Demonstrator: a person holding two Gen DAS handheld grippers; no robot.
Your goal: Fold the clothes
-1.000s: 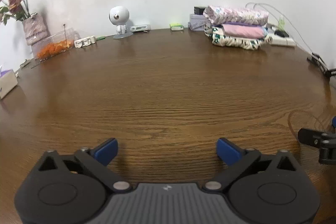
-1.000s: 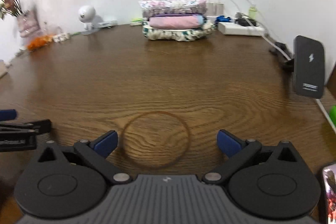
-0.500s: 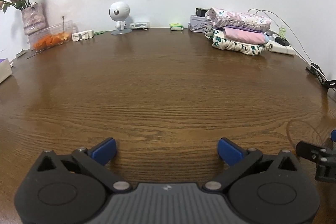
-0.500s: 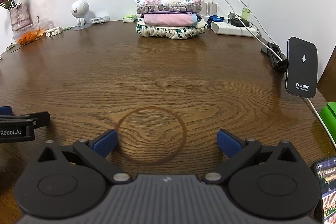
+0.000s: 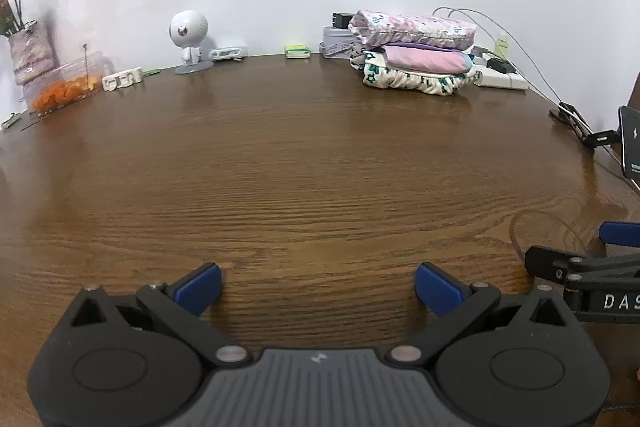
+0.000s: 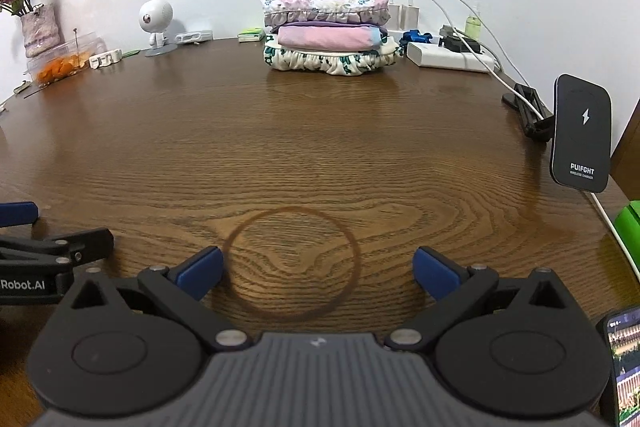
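Folded clothes stack (image 6: 326, 39) lies far across the table (image 6: 320, 147), long axis left-right; left gripper (image 5: 318, 285) and right gripper (image 6: 318, 273) both released, empty

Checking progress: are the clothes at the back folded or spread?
Folded: three garments lie stacked in a neat pile on the table.

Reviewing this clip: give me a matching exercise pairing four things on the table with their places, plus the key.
Things:
1. stack of folded clothes
2. wireless charger
3. container of orange snacks
4. ring stain

Places:
A. far left, beside the flower vase
B. far edge, by the wall
C. between the right gripper fingers
D. right edge, on a stand

Pairs: 1-B, 2-D, 3-A, 4-C
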